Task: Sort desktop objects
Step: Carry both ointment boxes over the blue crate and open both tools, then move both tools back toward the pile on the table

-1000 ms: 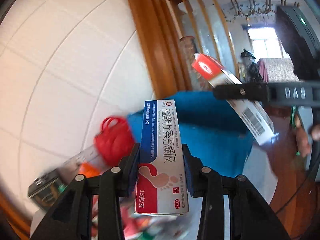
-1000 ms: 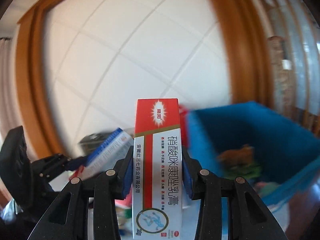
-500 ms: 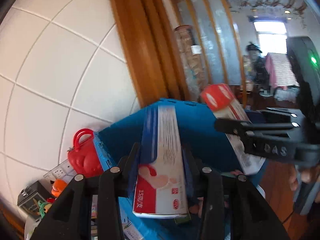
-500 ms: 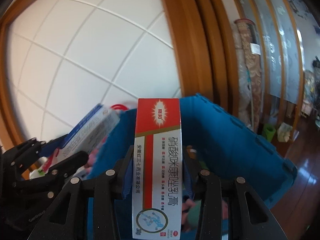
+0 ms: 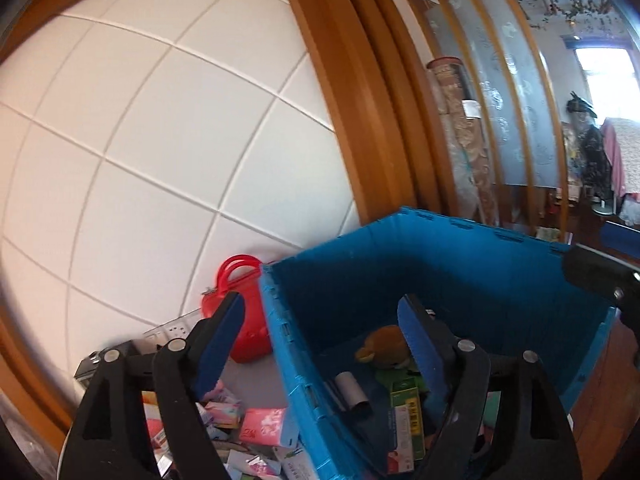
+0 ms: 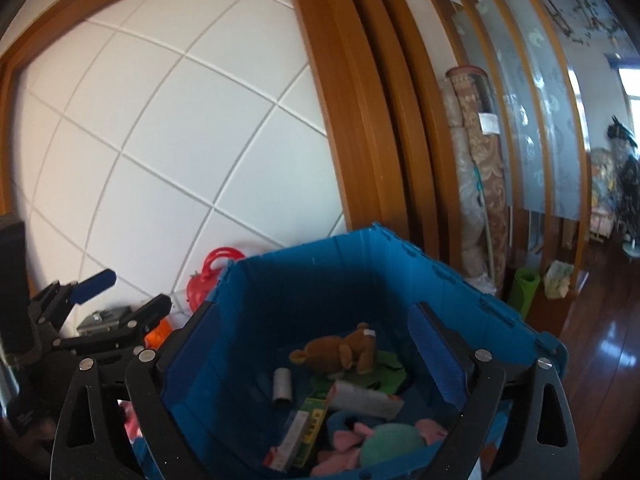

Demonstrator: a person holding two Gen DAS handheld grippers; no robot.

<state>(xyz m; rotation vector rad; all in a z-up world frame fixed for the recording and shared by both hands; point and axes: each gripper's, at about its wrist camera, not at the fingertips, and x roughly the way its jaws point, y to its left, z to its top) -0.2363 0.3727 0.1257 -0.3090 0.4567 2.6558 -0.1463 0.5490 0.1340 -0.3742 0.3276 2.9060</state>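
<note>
White tiled wall behind. Both grippers, left (image 5: 320, 336) and right (image 6: 312, 344), have just been opening; jaws wide, nothing between. Blue crate (image 6: 460, 280) lies directly beneath. Remaining boxes (image 5: 268, 432) sit at seven o'clock, nearer the left gripper.

So the crate (image 6: 360, 280) sits up against the tiled wall (image 5: 160, 140), with a handled bag (image 5: 240, 312) just left of it. Inside there's a plush bear (image 6: 340, 352) toward the back, a small roll (image 6: 282, 386) left of it, and boxes (image 6: 304, 432) nearer the front. More packets (image 5: 264, 428) are piled on the desk left of the crate.
</note>
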